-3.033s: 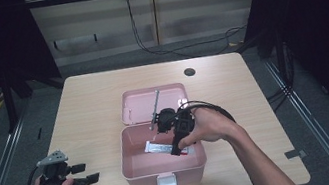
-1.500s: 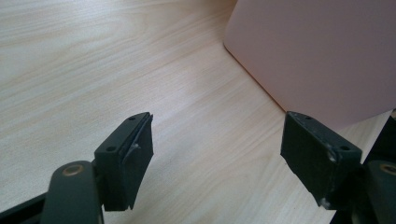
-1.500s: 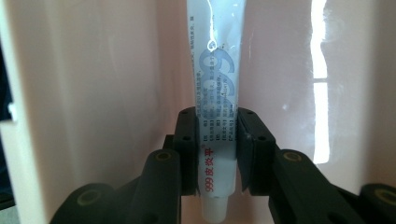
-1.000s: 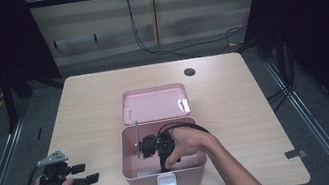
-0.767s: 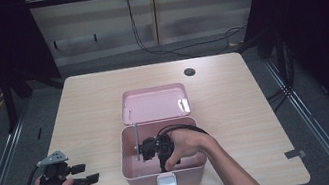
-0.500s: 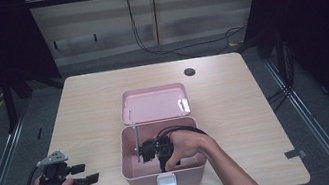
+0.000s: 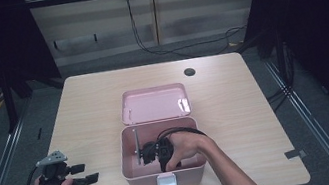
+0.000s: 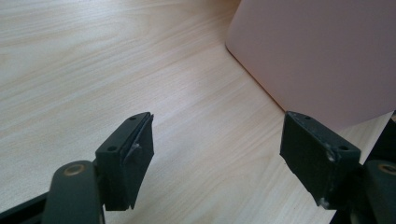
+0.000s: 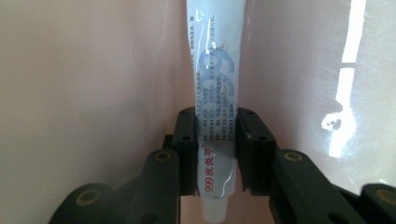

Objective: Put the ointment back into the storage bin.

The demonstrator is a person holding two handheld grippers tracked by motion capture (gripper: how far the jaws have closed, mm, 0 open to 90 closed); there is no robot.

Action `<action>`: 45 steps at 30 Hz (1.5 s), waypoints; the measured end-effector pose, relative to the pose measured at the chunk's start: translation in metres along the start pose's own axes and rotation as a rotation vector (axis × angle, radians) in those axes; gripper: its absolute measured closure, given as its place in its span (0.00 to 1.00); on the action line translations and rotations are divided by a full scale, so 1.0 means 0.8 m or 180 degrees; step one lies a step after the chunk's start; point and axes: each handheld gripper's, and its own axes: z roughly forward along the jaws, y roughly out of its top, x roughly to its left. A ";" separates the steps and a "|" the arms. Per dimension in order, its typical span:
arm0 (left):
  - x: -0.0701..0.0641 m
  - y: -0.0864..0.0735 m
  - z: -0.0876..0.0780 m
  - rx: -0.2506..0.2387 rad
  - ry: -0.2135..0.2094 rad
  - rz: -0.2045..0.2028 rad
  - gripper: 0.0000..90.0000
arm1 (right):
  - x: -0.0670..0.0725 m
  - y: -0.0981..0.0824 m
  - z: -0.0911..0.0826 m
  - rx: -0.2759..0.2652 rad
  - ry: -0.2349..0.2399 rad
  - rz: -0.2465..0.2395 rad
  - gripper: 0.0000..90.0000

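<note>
Right gripper (image 9: 215, 154) clamps ointment tube (image 9: 215, 88) inside pink box (image 7: 130, 171) near desk (image 7: 234, 96) front edge; tube reads "999". Left gripper (image 8: 217, 158) agape, front-left corner.

Pink box (image 7: 164, 173), white tube (image 9: 216, 84) with blue logo and seemingly red print, black claws.

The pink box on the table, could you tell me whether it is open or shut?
Open: the pink box has its lid laid back flat behind it.
</note>
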 end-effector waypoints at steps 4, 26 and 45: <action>0.000 0.000 0.000 0.0003 0.0004 0.0001 0.29 | 0.000 0.000 0.001 -0.0018 0.0029 0.0035 0.79; 0.000 0.000 0.001 0.0010 -0.0008 -0.0001 0.29 | 0.016 -0.010 -0.029 -0.0130 -0.0111 0.0055 0.77; 0.000 0.000 0.001 0.0024 -0.0007 0.0007 0.29 | 0.029 -0.022 -0.054 -0.0215 -0.0251 0.0054 0.76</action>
